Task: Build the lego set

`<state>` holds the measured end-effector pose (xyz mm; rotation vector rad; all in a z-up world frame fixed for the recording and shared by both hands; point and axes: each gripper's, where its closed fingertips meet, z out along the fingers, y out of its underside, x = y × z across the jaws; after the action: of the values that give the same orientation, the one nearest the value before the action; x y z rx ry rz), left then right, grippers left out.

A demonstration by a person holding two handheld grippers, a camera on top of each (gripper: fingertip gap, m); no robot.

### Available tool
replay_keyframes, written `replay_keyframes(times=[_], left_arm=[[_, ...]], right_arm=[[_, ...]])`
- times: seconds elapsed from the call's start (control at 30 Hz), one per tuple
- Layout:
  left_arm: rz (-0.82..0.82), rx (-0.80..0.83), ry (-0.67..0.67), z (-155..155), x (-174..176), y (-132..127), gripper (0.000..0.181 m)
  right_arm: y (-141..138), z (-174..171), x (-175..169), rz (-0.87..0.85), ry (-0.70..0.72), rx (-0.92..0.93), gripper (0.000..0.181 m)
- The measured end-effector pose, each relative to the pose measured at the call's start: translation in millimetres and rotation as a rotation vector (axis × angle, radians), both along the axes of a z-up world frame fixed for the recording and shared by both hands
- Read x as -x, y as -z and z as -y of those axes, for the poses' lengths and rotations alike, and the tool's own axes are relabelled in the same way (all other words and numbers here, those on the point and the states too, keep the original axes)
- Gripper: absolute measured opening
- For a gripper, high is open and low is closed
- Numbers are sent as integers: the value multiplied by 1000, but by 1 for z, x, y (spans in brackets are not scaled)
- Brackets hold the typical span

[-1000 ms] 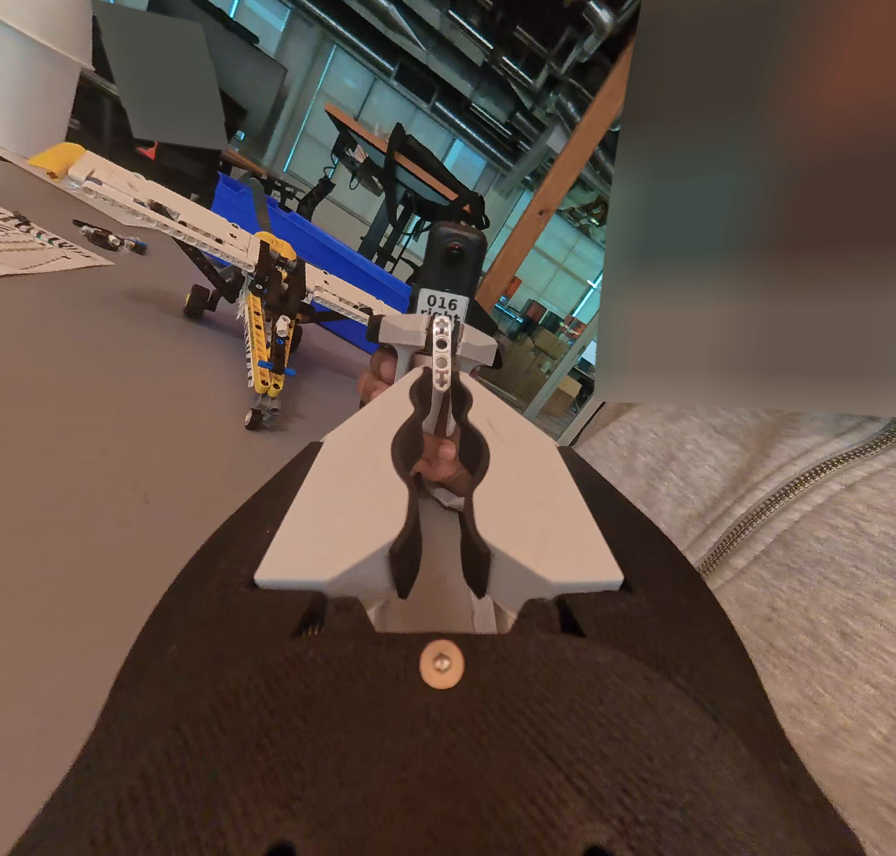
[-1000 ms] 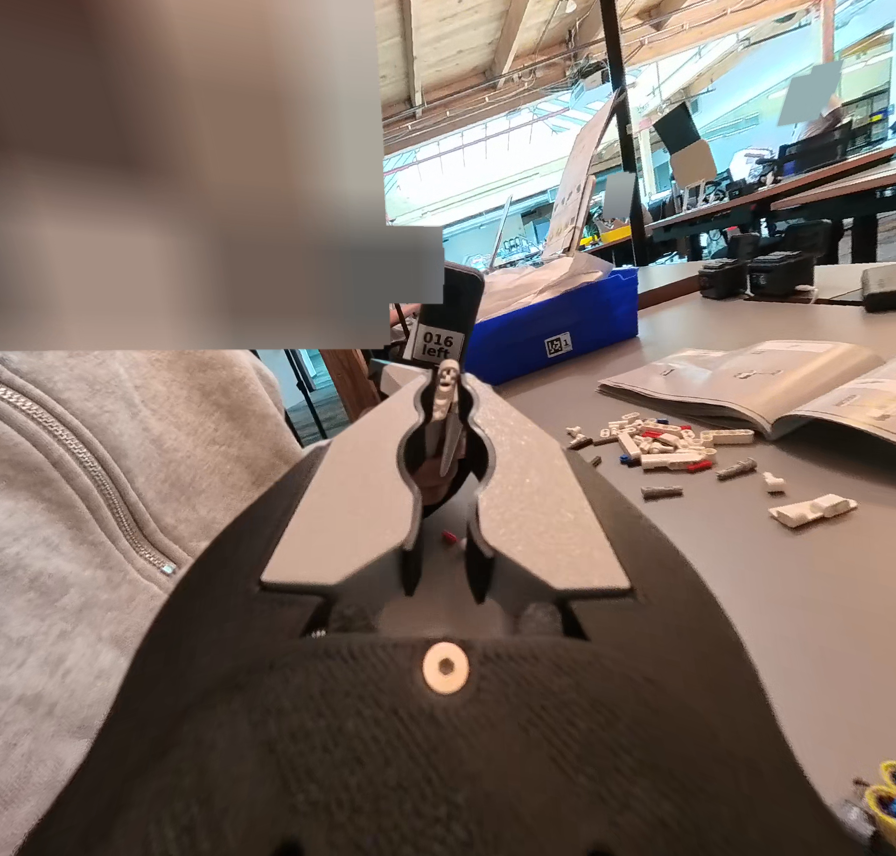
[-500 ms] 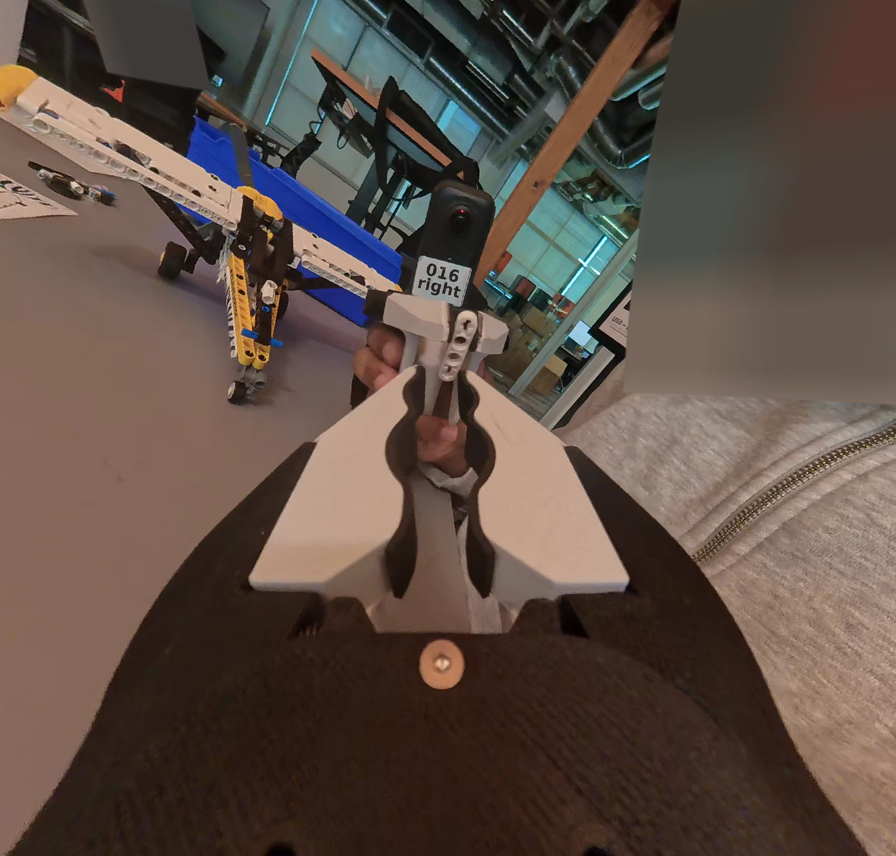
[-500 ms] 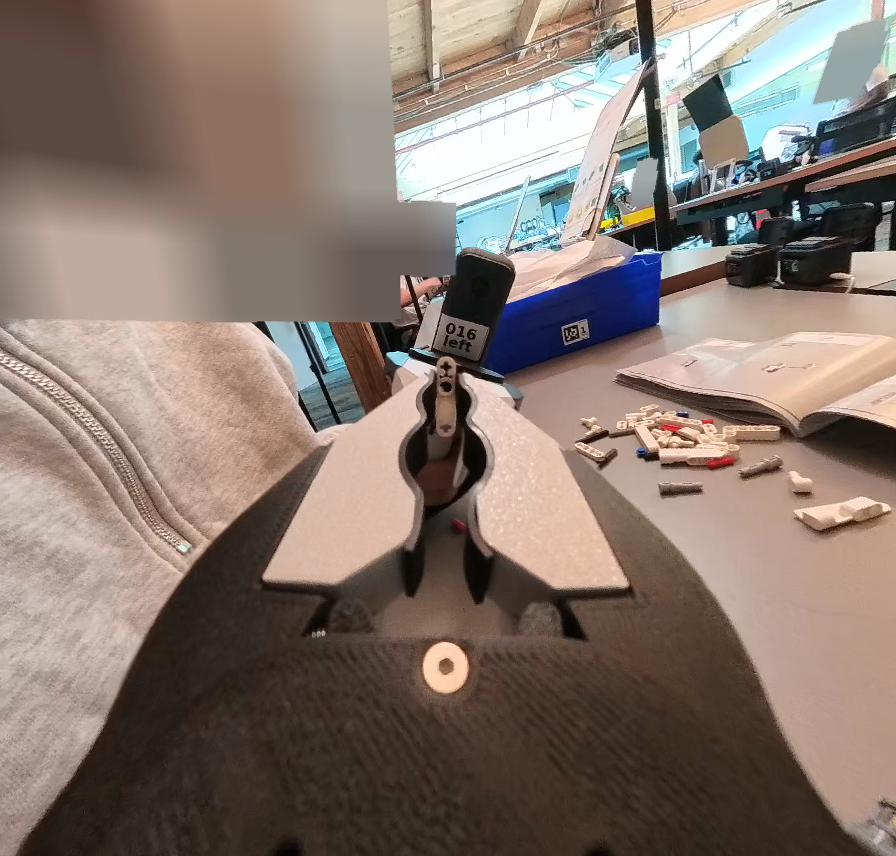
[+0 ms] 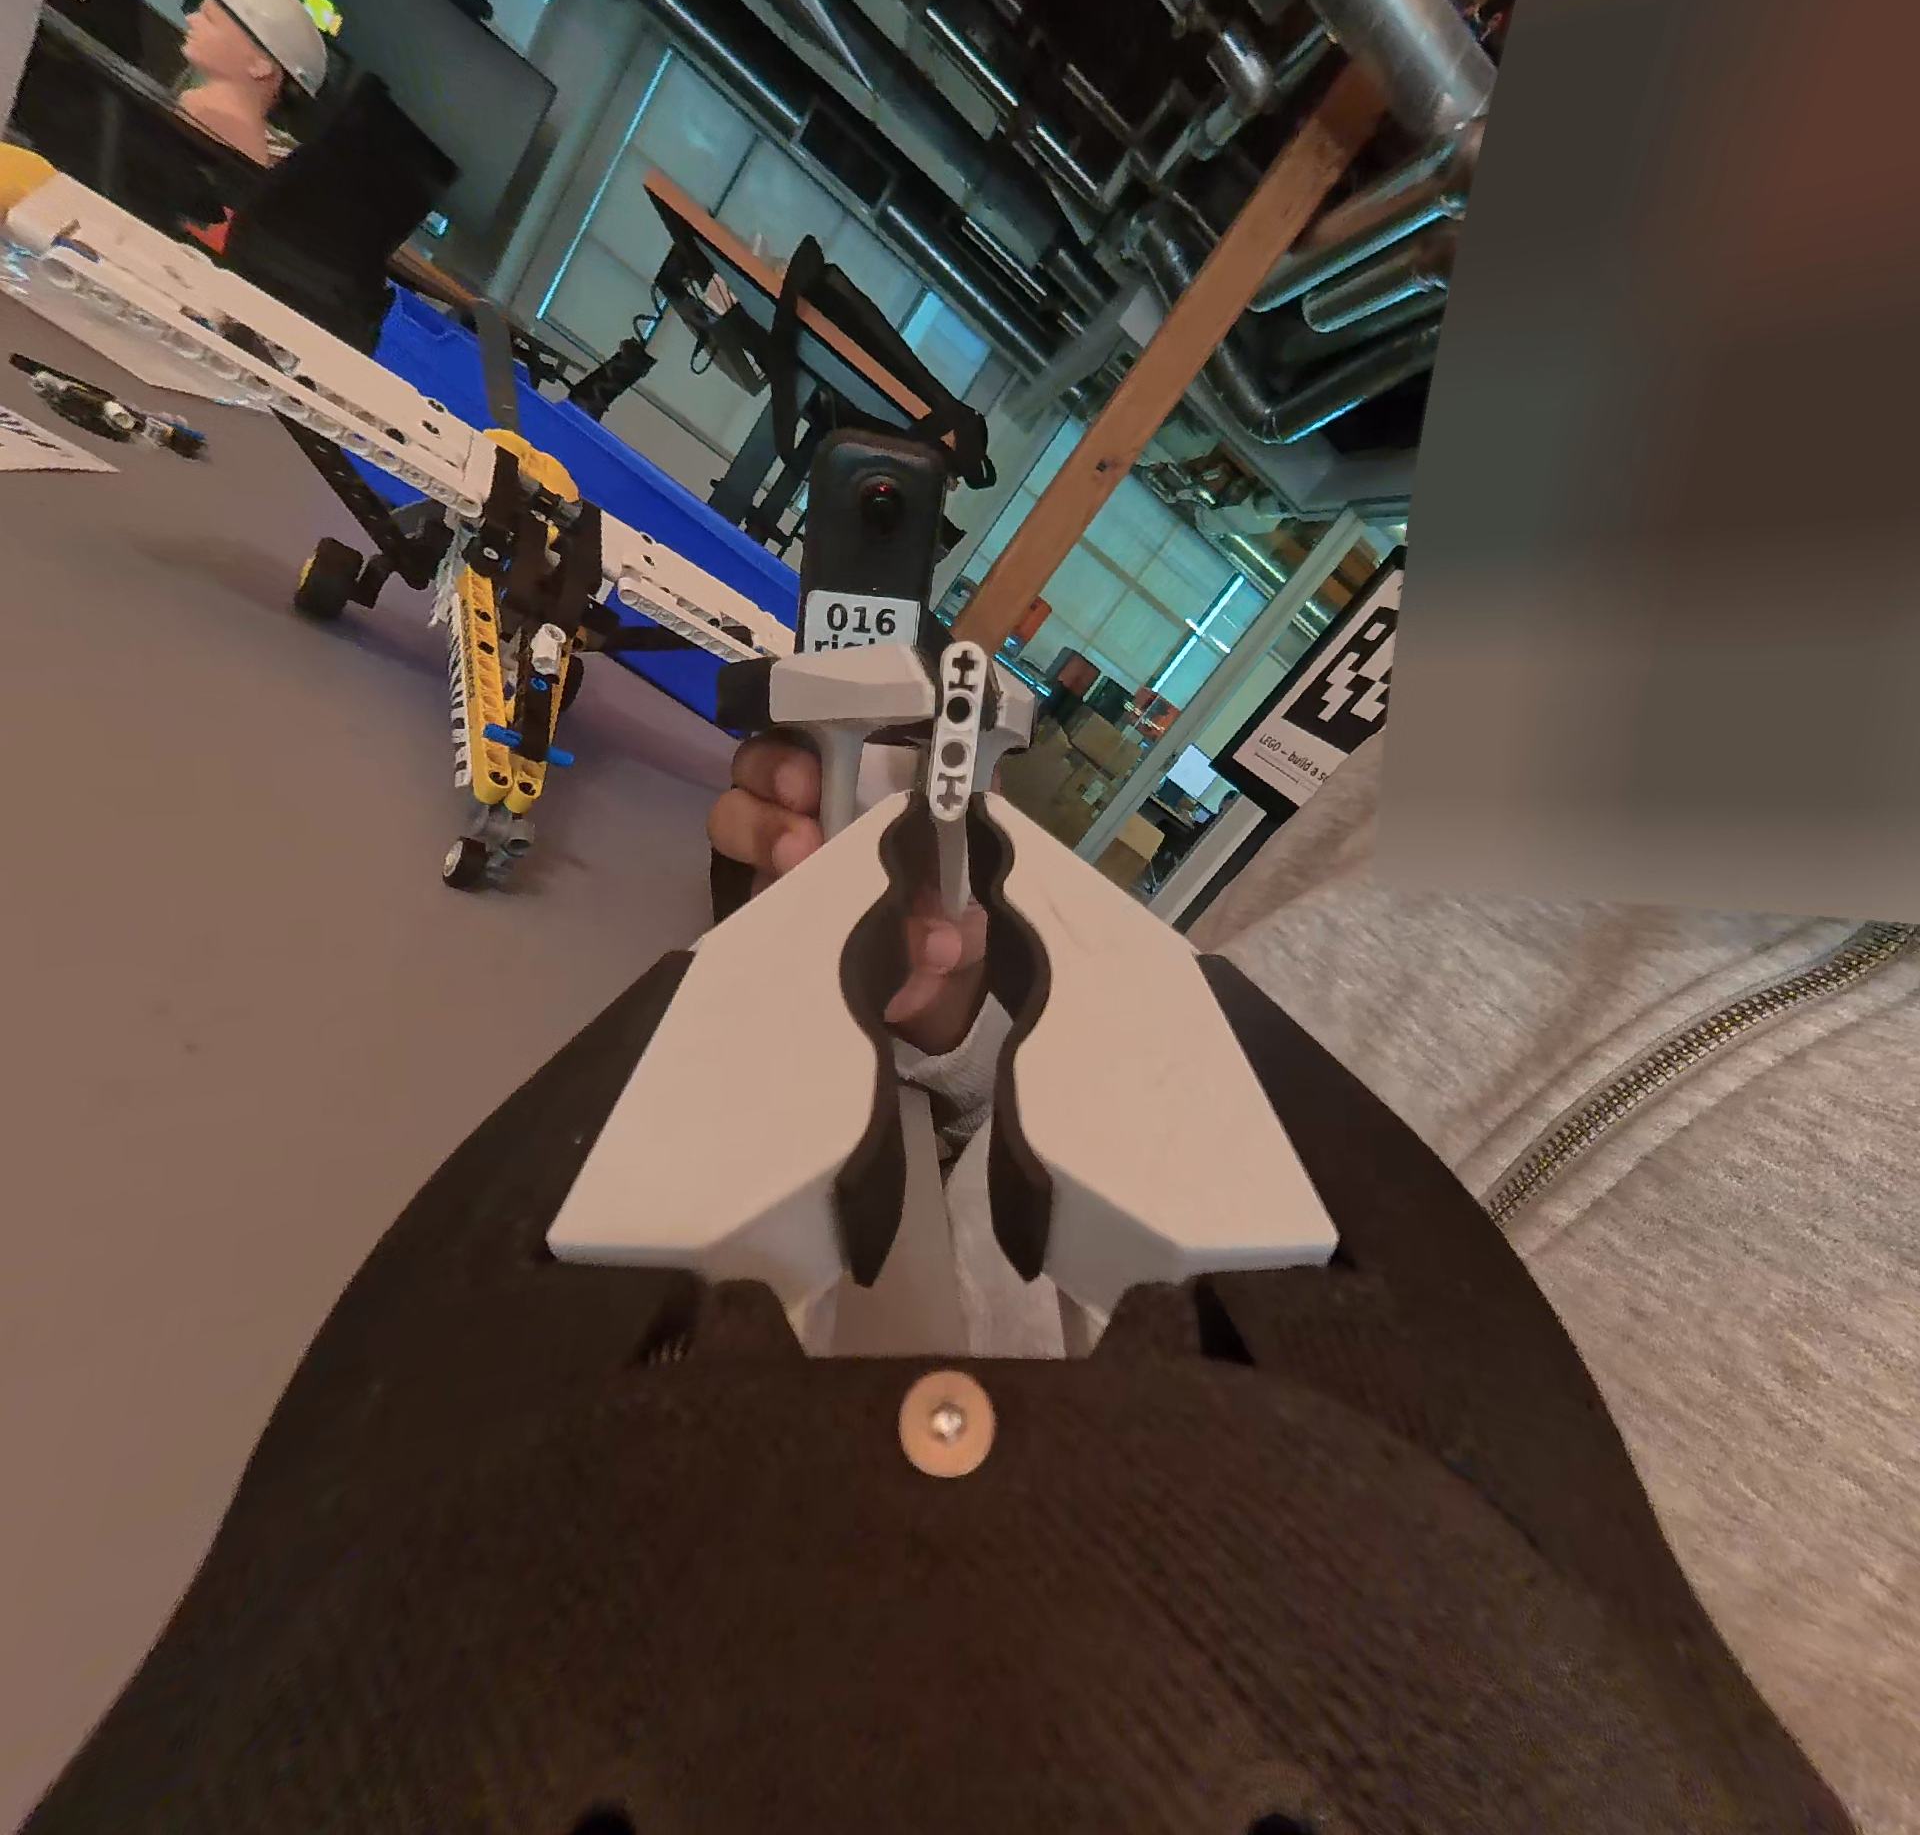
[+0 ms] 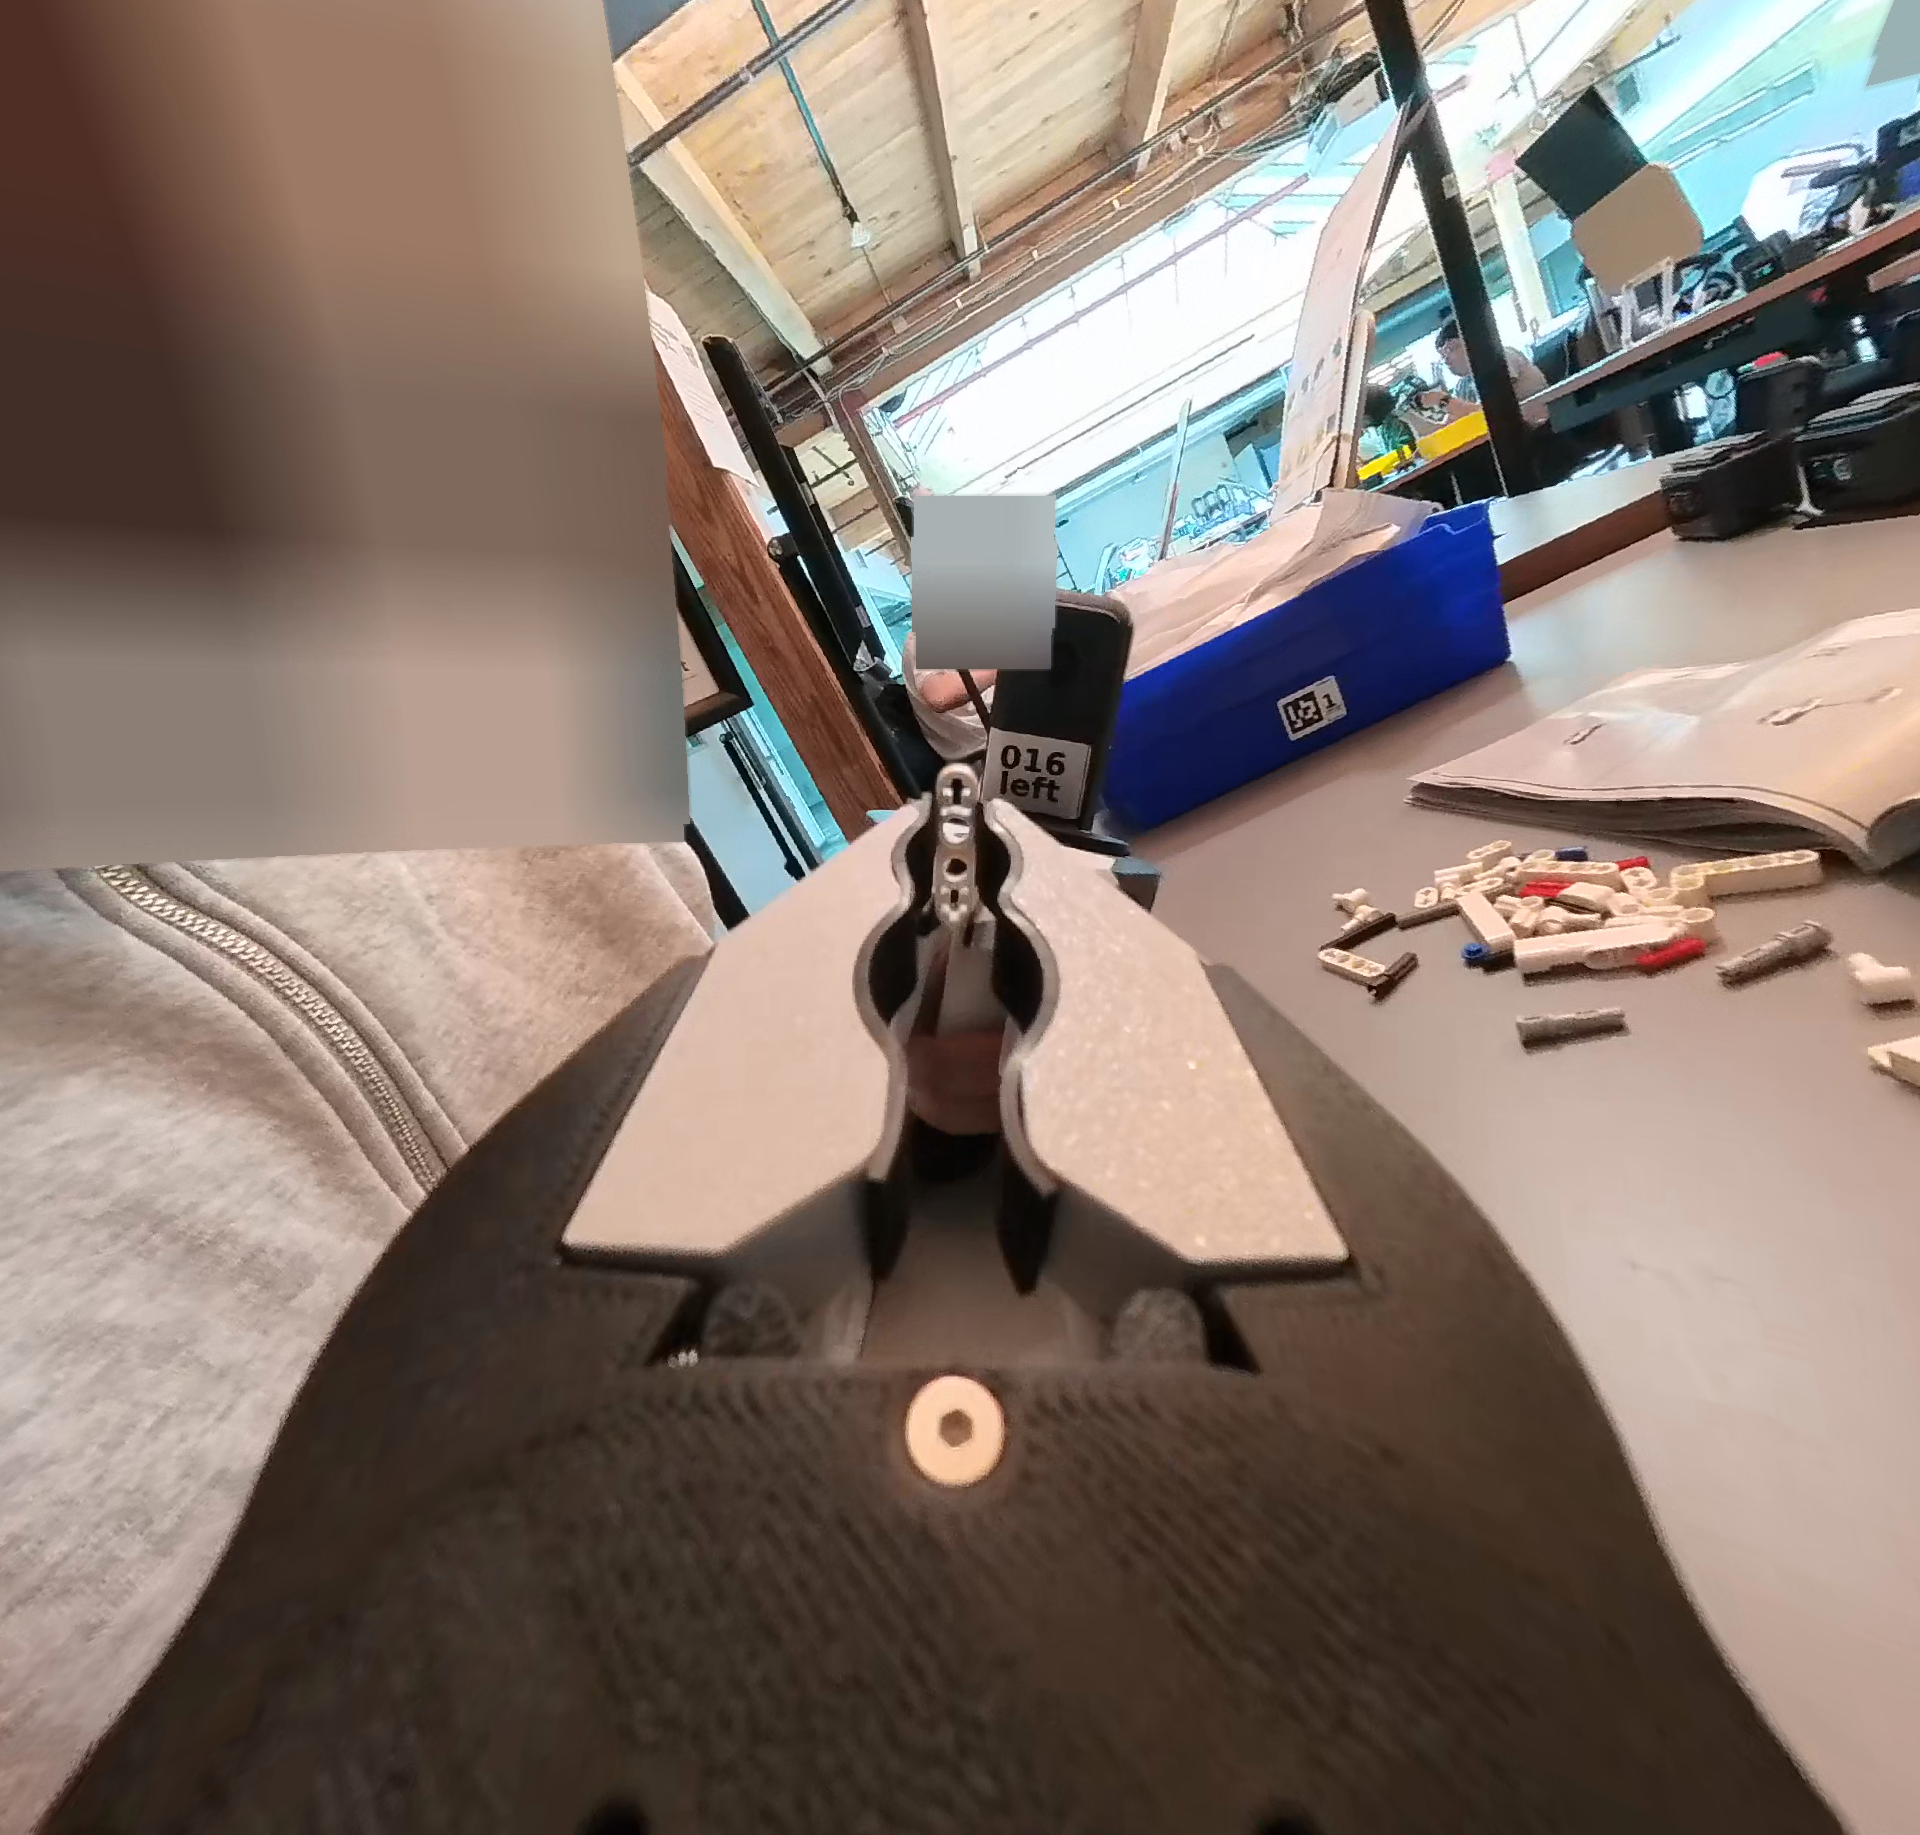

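A small white beam with holes (image 5: pixel 954 736) stands upright between the two grippers, which face each other tip to tip above the table edge. My left gripper (image 5: pixel 948 829) is shut on its lower end. My right gripper (image 6: pixel 954 829) is shut around the same beam (image 6: pixel 954 840). The right gripper also shows in the left wrist view (image 5: pixel 883 694), just behind and left of the beam. The left gripper's body shows behind the beam in the right wrist view (image 6: pixel 1049 725). A partly built yellow, black and white model (image 5: pixel 499 642) stands on the grey table (image 5: pixel 208 850).
A pile of loose white, red and grey pieces (image 6: pixel 1558 912) lies on the table by an open instruction booklet (image 6: pixel 1714 746). A blue bin (image 6: pixel 1299 684) stands behind them. A person's grey zip sweatshirt (image 6: pixel 260 1058) is close beside both grippers.
Both grippers stay shut on the beam. The right gripper has shifted left in the left wrist view, and the left gripper's body has shifted right in the right wrist view.
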<state>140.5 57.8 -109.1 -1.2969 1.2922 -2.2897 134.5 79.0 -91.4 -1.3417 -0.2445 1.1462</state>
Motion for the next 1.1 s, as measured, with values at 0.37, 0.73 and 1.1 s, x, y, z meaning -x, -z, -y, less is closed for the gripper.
replay_keyframes(times=[0.37,0.73,1.1], left_arm=[[-16,0,-9,-1,-2,4,5],[-25,-18,-43,-7,-3,6,5],[-57,114,-71,-25,-8,7,5]], right_arm=[[4,-2,0,24,12,17,5],[4,-1,-19,60,120,23,21],[111,46,-44,712,202,569,20]])
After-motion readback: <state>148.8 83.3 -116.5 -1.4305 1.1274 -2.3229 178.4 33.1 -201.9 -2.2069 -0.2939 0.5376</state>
